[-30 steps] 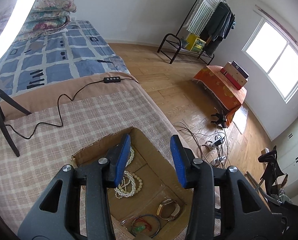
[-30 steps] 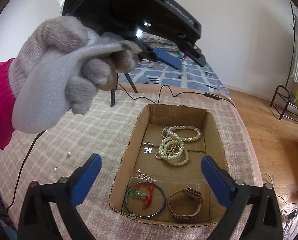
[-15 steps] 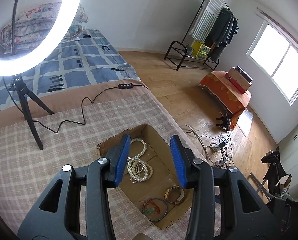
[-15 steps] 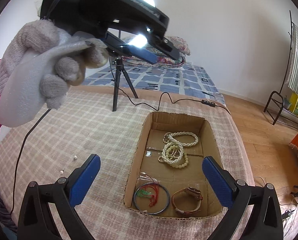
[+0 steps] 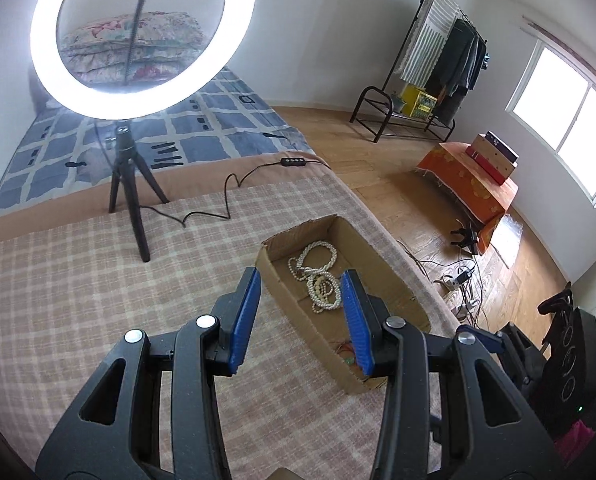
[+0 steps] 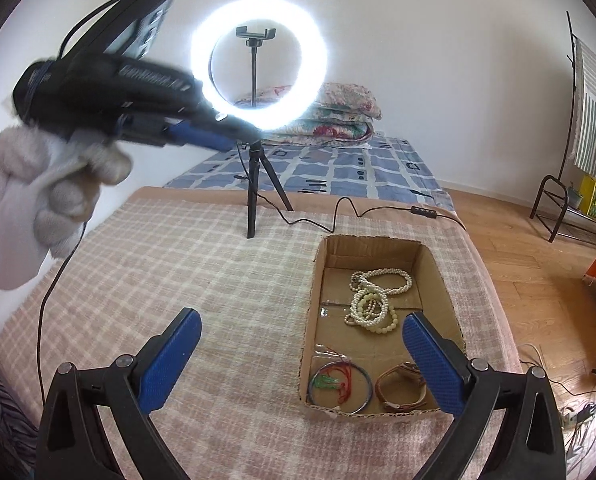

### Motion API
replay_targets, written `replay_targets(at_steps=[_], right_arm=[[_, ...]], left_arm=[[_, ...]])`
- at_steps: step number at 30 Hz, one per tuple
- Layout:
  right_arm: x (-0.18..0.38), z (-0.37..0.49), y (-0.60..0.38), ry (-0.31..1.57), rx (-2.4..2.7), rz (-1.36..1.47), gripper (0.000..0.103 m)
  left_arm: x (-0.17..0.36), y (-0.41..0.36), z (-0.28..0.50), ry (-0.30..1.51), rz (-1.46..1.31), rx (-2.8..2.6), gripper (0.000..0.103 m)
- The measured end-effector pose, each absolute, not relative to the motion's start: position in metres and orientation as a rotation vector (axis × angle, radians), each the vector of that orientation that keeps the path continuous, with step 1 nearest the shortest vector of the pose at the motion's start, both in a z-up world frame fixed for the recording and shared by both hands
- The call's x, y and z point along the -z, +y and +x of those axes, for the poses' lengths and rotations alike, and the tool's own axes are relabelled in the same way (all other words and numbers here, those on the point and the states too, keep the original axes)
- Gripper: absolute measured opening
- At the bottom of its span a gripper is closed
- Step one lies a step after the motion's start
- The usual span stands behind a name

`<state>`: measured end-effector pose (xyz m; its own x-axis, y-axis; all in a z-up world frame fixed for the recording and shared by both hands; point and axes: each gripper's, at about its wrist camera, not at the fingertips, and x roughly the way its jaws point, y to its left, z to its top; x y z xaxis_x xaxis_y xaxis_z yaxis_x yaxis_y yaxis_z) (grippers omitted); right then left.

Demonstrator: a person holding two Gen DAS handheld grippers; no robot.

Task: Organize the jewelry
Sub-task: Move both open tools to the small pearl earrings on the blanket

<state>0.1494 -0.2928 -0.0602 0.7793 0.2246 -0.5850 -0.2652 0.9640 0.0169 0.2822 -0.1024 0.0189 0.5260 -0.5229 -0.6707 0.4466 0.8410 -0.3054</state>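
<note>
The pearl necklaces (image 6: pixel 372 294) lie heaped toward the far end of the cardboard box (image 6: pixel 313 312) on the checked blanket (image 6: pixel 202 280), with the bangle (image 6: pixel 340 387) and the brown watch (image 6: pixel 402 388) at its near end. Over the last second the left gripper (image 5: pixel 300 316) has drawn up and back from the box, its jaws parted and holding nothing, and is now blurred in the right view, so its exact height is uncertain. The right gripper (image 6: pixel 302 360) hovers wide open near the box, which suggests everything visible is already stowed.
</note>
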Motion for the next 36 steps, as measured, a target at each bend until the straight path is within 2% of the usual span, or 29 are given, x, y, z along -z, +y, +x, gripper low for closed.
replay_targets(at_steps=[8, 10, 17, 29, 30, 31, 36], right_arm=[[0.068, 0.156, -0.286, 0.677, -0.289, -0.033, 0.083], [0.071, 0.161, -0.284, 0.694, -0.297, -0.011, 0.076], [0.083, 0.183, -0.265, 0.761, -0.360, 0.045, 0.065], [0.122, 0.231, -0.212, 0.905, -0.467, 0.118, 0.050], [0.127, 0.235, -0.207, 0.921, -0.477, 0.122, 0.048], [0.131, 0.237, -0.203, 0.935, -0.483, 0.127, 0.046], [0.152, 0.251, -0.188, 0.998, -0.511, 0.155, 0.045]], left_arm=[[0.001, -0.031, 0.244, 0.832, -0.121, 0.496, 0.042], [0.008, -0.018, 0.235, 0.839, -0.136, 0.483, 0.042], [0.049, 0.010, 0.206, 0.910, -0.173, 0.479, 0.042], [0.109, -0.015, 0.173, 1.009, -0.087, 0.523, 0.042], [0.113, -0.018, 0.172, 1.015, -0.076, 0.524, 0.040], [0.117, -0.020, 0.172, 1.022, -0.072, 0.525, 0.034], [0.138, -0.028, 0.175, 1.075, -0.068, 0.521, 0.033]])
